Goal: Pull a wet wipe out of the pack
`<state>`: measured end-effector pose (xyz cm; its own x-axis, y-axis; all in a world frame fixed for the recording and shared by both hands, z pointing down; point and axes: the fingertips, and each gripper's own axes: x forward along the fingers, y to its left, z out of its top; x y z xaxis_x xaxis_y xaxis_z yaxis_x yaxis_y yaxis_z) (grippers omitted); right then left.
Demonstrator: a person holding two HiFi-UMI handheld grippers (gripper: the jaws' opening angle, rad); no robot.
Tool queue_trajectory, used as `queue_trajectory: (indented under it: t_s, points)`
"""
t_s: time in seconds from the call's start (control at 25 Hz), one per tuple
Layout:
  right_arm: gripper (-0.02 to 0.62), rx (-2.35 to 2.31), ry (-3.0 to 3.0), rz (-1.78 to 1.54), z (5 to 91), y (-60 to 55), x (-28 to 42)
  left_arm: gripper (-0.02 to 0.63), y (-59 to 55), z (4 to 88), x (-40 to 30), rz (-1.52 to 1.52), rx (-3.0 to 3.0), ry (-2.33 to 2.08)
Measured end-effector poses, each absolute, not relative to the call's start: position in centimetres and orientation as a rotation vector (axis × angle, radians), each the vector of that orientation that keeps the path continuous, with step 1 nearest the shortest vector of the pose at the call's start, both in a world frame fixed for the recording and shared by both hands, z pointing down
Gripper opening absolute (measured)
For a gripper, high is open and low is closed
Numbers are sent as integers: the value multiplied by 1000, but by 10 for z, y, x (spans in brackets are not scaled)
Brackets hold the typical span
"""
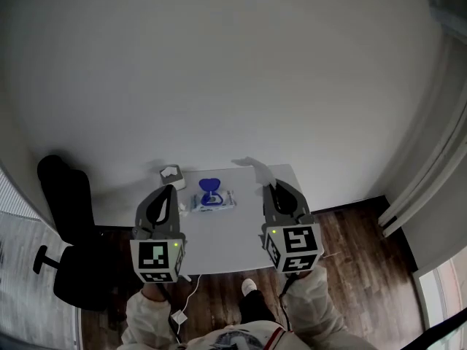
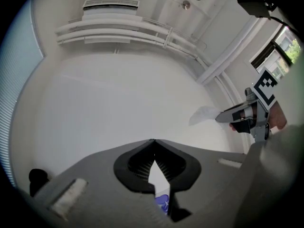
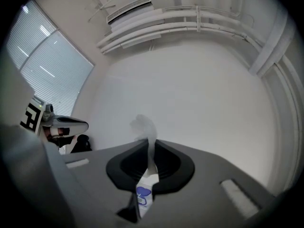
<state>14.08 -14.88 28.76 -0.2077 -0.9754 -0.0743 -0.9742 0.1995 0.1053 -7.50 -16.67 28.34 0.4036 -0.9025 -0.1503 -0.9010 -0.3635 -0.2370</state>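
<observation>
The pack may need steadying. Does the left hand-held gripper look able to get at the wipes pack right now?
Probably yes: the left hand-held gripper is empty, and only bare table lies between it and the wipes pack.

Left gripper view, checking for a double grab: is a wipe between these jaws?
No, the left gripper's jaws meet at their tips, empty; the wipe is in the right gripper.

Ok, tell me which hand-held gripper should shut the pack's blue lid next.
Left, probably: the left hand-held gripper is shut and empty, while the right hand-held gripper pinches the wet wipe; the pack lies between them.
</observation>
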Motion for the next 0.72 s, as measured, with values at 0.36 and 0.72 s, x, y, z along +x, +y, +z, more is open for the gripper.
queue_trajectory:
  t_s: [0.36,0.72]
  points:
    - [14,1975,-2432,-183,280,-99,139,2,-117,271,-77,15,-2389,1569]
    - [14,1950,-2444,-204,269,-90,150,3,-107,263,-60,17,-2379,1577]
